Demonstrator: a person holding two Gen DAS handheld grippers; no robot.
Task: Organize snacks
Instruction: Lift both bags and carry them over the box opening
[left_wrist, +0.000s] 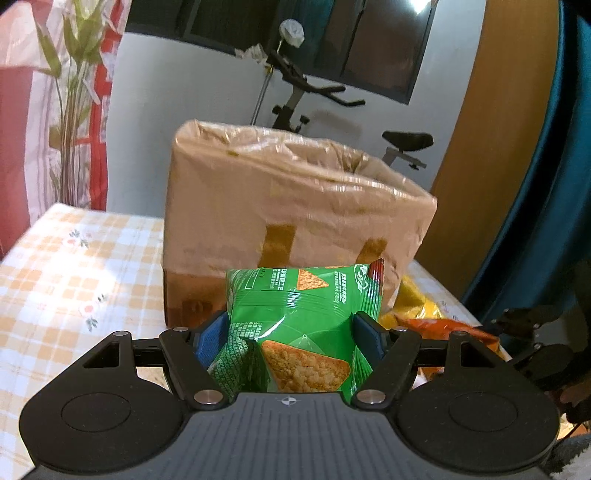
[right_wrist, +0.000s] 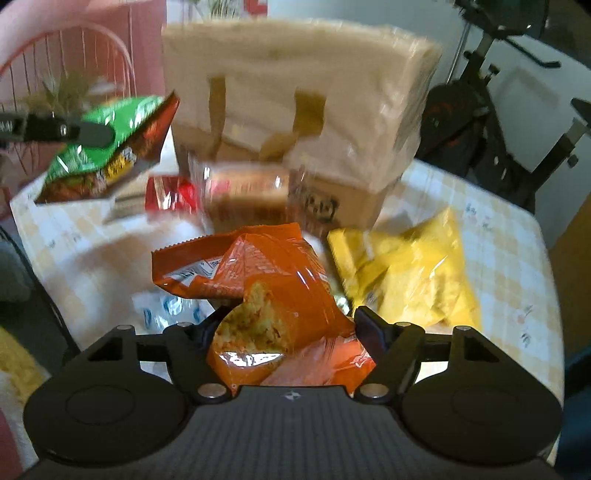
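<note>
The left gripper (left_wrist: 291, 328) pinches a green snack bag (left_wrist: 295, 325) raised before the plastic-lined cardboard box (left_wrist: 295, 206). Only the right wrist view shows the right gripper (right_wrist: 291, 326) clamped on an orange bag (right_wrist: 258, 288), beside a yellow bag (right_wrist: 406, 273) and a red packet (right_wrist: 170, 194) on the checked tablecloth (right_wrist: 498, 236).

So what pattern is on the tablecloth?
Orange-and-white checks with small flowers on the tablecloth, clearest in the left wrist view.

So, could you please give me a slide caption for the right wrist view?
Right tool around an orange bag, yellow bag beside it, lined box behind, green bag held up left.
</note>
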